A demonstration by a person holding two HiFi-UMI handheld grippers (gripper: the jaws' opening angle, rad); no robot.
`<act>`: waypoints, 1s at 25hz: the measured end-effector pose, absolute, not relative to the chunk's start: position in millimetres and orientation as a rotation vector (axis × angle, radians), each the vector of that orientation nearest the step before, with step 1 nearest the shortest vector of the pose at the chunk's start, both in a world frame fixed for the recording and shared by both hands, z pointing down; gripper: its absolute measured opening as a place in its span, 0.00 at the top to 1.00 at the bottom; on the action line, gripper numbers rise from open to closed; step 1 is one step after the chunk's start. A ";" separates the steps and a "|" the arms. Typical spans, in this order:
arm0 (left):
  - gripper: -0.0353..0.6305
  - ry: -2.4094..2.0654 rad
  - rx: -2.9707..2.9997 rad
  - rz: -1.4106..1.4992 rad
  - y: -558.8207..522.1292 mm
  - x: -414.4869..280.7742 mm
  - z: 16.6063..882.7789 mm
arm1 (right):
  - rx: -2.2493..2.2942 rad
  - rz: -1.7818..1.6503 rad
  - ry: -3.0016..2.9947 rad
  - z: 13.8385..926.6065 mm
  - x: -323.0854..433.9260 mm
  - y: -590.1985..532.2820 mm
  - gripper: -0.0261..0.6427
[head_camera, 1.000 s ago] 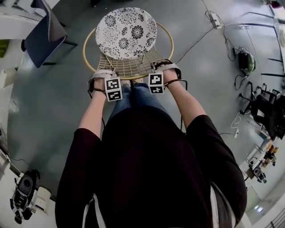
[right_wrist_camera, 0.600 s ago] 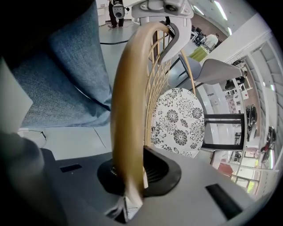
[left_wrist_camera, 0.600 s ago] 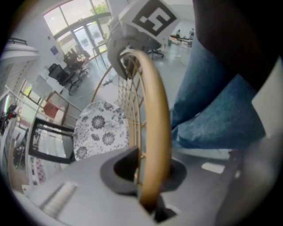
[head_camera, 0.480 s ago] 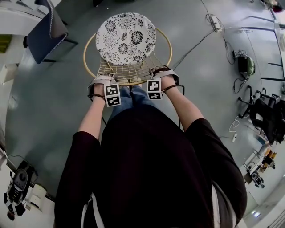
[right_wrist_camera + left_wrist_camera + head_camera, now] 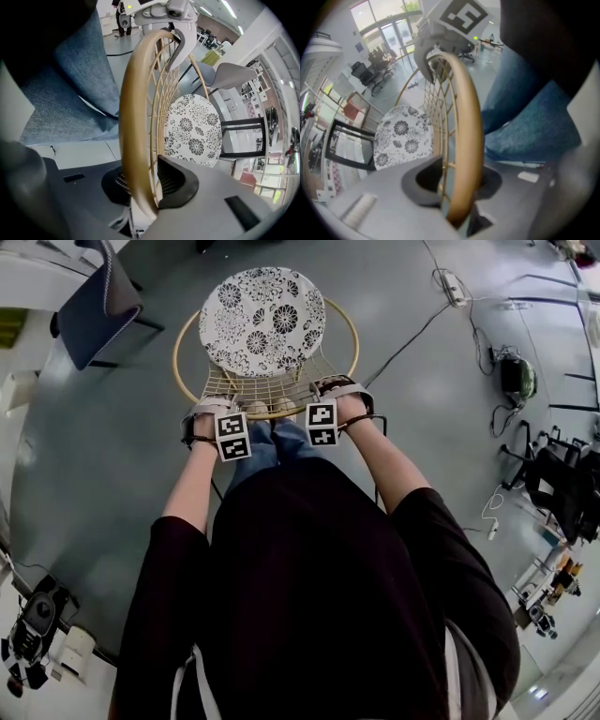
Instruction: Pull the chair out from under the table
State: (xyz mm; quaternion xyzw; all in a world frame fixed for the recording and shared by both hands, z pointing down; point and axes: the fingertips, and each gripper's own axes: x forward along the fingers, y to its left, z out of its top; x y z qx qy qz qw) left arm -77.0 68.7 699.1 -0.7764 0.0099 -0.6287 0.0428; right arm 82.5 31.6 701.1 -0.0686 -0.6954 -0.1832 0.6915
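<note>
gold wire chair with a round floral cushion [image 5: 265, 320] stands near the person on open grey floor [image 5: 112, 484], under no table. right gripper [image 5: 339, 390] clamps its back rim [image 5: 464, 117]; left gripper [image 5: 214, 407], jaws just opening, straddles it loosely. the pull looks done.

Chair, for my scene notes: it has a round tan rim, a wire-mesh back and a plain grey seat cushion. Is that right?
Not quite. The seat cushion is white with a black floral print, not plain grey; the head view shows it. The round tan rim and wire-mesh back are right.
</note>
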 end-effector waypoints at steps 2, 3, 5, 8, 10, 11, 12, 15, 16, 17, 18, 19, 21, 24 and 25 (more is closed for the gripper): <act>0.69 0.059 -2.419 -1.930 68.8 -73.9 695.8 | -0.149 -0.379 -1.586 695.5 82.1 32.2 0.86; 0.67 0.081 -2.440 -1.923 67.9 -71.8 691.4 | -0.146 -0.380 -1.597 691.0 82.5 31.9 0.83; 0.67 0.111 -2.466 -1.890 65.9 -67.5 678.4 | -0.138 -0.408 -1.613 679.6 83.6 30.4 0.79; 0.67 0.114 -2.456 -1.836 67.5 -62.7 655.1 | -0.127 -0.450 -1.622 661.5 89.3 32.0 0.77; 0.67 0.108 -2.440 -1.820 69.2 -63.7 639.9 | -0.125 -0.463 -1.616 649.4 94.7 34.6 0.78; 0.67 0.106 -2.440 -1.816 69.8 -65.4 632.8 | -0.121 -0.463 -1.616 642.7 96.8 34.9 0.78; 0.70 0.107 -2.446 -1.813 69.9 -67.4 626.1 | -0.112 -0.461 -1.620 635.5 98.4 33.9 0.78; 0.83 0.189 -2.457 -1.777 60.9 -73.3 604.8 | -0.046 -0.460 -1.652 610.4 98.2 21.3 0.91; 0.93 0.245 -2.456 -1.754 53.9 -74.9 595.9 | -0.017 -0.465 -1.666 600.9 96.3 14.9 0.92; 0.93 0.304 -2.458 -1.732 46.3 -76.2 586.2 | 0.016 -0.470 -1.683 590.6 93.5 8.0 0.92; 0.93 0.362 -2.463 -1.710 38.7 -77.0 575.9 | 0.056 -0.474 -1.703 579.7 90.1 1.0 0.92; 0.94 0.420 -2.467 -1.689 30.9 -77.6 565.2 | 0.100 -0.475 -1.726 568.2 86.0 -6.0 0.93; 0.94 0.528 -2.466 -1.641 14.1 -79.3 543.3 | 0.196 -0.483 -1.770 544.1 76.3 -21.3 0.93; 0.94 0.679 -2.436 -1.535 -12.1 -82.5 505.3 | 0.325 -0.523 -1.819 506.4 61.5 -43.4 0.93; 0.94 0.729 -2.425 -1.493 -20.0 -82.8 491.3 | 0.366 -0.542 -1.834 493.2 57.3 -49.7 0.93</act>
